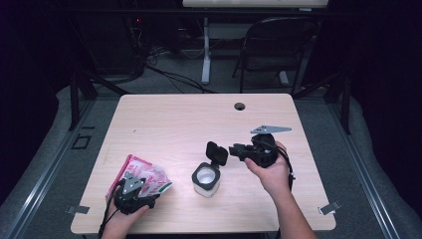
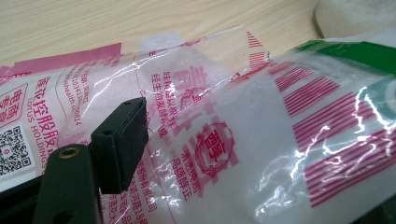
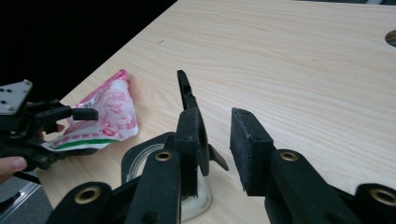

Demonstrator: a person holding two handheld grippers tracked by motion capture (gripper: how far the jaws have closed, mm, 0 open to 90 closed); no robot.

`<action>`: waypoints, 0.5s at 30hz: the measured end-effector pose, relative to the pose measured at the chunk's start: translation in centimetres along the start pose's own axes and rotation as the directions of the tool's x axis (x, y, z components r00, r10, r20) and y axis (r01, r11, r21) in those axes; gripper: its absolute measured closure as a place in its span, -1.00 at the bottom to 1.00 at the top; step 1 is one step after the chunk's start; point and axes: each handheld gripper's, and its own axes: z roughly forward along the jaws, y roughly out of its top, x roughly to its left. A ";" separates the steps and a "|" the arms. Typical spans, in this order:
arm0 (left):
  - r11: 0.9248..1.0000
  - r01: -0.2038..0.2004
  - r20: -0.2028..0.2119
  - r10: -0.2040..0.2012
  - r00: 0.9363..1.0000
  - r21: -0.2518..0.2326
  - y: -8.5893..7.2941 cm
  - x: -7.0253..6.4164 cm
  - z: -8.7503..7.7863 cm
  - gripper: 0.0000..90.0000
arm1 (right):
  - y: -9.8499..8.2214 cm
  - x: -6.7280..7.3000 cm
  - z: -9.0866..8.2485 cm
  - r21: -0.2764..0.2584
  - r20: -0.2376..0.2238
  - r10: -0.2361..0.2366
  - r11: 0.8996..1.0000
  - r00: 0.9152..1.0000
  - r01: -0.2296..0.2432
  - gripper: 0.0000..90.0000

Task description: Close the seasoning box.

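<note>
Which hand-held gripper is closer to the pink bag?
The left. The left hand-held gripper is right at the pink bag, jaws around its edge. The right hand-held gripper is off by the open jar.

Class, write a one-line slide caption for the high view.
Left gripper at a pink-and-white plastic packet; right gripper beside the raised black flip lid of a small white container on a wooden table.

- Left gripper (image 1: 141,195): in its own view one jaw lies behind the plastic bag (image 2: 261,140), which runs past the edges.
- Jar (image 3: 140,158): base hidden behind the right gripper's (image 3: 215,140) jaws.
</note>
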 end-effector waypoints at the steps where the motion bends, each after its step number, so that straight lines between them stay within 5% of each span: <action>1: 1.000 0.003 -0.002 -0.003 1.000 -0.005 0.0 0.0 -0.1 -0.40 | 0.0 -0.1 0.1 0.004 0.005 -0.002 1.000 1.000 0.002 0.63; 15: 0.999 -0.032 0.038 0.032 0.999 -0.016 0.7 -2.0 -0.3 -0.39 | -0.5 -1.3 1.2 0.032 0.068 0.022 0.999 0.997 -0.025 0.74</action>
